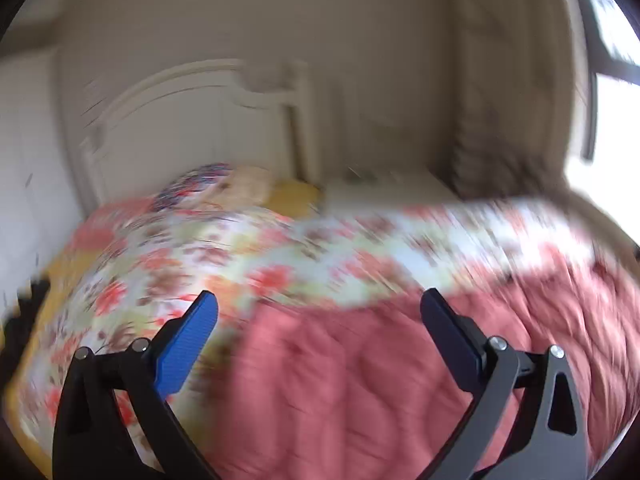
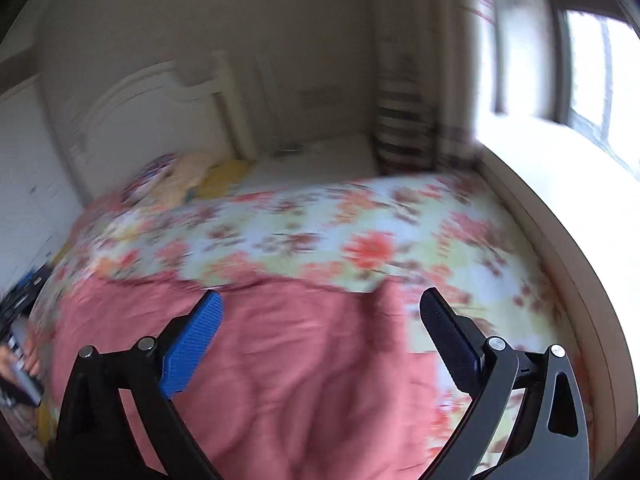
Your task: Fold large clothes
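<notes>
A large quilt lies spread on a bed, its pink quilted side (image 1: pixel 360 380) folded over its floral side (image 1: pixel 248 256). The same pink side (image 2: pixel 280 360) and floral side (image 2: pixel 340 232) show in the right wrist view. My left gripper (image 1: pixel 320 304) hovers above the pink part, its jaws wide apart with nothing between them. My right gripper (image 2: pixel 322 304) also stands open and empty over the pink part, near the folded edge. Both views are blurred by motion.
A white headboard (image 1: pixel 192 120) stands at the far end, with pillows (image 1: pixel 224 188) below it. A white bedside surface (image 2: pixel 316 160) and a striped curtain (image 2: pixel 404 128) lie beyond, beside a bright window (image 2: pixel 592 80). A hand holding the other gripper (image 2: pixel 24 364) shows at the left edge.
</notes>
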The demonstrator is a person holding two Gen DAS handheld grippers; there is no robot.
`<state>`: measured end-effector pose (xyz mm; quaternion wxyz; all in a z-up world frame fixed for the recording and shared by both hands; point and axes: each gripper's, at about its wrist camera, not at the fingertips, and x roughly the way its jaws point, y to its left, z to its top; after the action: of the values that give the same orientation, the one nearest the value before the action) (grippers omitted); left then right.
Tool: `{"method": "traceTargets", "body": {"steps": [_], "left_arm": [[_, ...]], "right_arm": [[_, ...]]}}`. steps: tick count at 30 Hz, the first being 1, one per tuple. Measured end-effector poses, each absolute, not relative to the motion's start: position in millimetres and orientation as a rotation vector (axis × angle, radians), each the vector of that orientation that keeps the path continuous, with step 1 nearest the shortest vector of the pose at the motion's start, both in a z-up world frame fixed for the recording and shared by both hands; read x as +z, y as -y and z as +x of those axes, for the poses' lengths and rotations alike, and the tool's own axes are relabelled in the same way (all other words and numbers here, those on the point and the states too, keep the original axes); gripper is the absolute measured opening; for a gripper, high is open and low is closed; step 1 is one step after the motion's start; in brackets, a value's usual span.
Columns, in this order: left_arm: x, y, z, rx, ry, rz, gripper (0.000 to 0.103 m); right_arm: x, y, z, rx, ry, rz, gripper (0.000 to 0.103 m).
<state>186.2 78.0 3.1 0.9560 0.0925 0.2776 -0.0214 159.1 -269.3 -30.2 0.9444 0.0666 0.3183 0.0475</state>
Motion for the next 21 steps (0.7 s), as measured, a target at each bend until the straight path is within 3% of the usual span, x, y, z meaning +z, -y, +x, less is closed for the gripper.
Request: {"method": "traceTargets", "body": {"steps": [6, 9, 14, 21], "left_arm": [[-66.1, -8.2, 194.6, -0.058, -0.654, 0.473, 0.101], [-93.3, -26.4, 215.4, -0.091, -0.739, 0.346, 0.101], [-101.0, -46.1, 228.5, -0.156, -0.811, 0.21, 0.101], [-102.3, -47.0, 225.2, -0.153, -0.801, 0.199, 0.101]], "right_arm": [[-63.9, 131.3, 154.8, 0.263, -0.741, -0.207, 0.096], [-111.6, 91.7, 165.6, 0.242, -0.794, -0.409, 0.096], [-142.1, 119.9, 194.4, 0.323, -0.855, -0.178, 0.098], [-142.5, 122.7, 189.2, 0.344, -0.859, -0.148, 0.099]]}}
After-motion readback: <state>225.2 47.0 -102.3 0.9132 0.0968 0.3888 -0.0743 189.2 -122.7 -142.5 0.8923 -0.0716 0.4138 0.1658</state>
